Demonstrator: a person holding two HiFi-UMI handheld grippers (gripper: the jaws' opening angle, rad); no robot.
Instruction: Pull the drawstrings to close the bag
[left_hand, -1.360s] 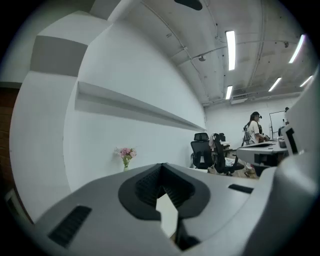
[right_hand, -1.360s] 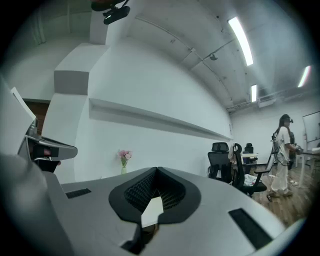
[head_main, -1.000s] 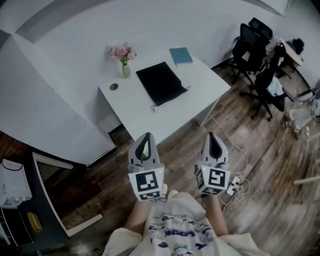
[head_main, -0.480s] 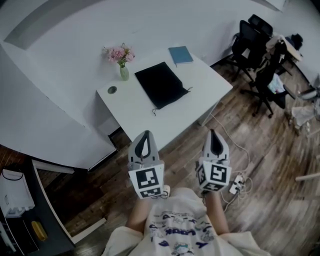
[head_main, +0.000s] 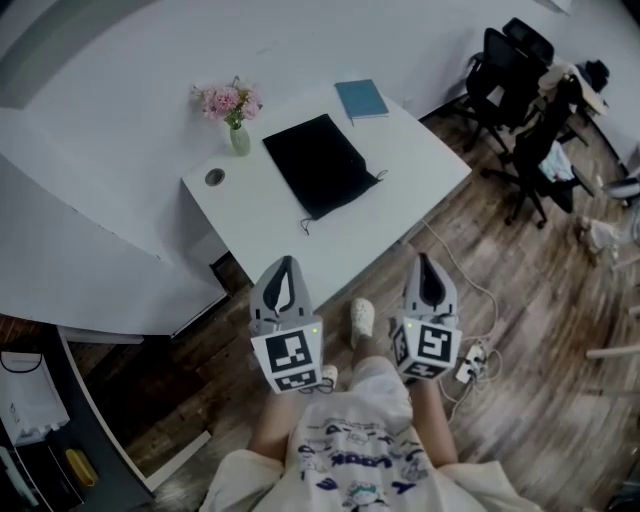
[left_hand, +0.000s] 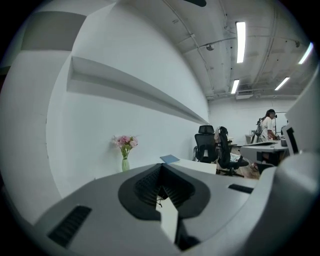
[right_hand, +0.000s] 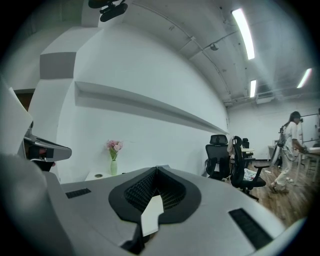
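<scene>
While the bag (head_main: 318, 165) lies flat, left hand-held gripper (head_main: 286, 266) and right hand-held gripper (head_main: 424, 263) clenched, empty.

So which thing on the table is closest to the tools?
The black drawstring bag: it lies furthest forward, toward the person, while the flower vase and blue book sit farther back.

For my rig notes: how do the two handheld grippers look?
The left gripper and right gripper are light grey, with tapered tongs lined by dark ribbed pads. Each carries a cube with black-and-white square markers. The person's shirt is pale with blue print.
</scene>
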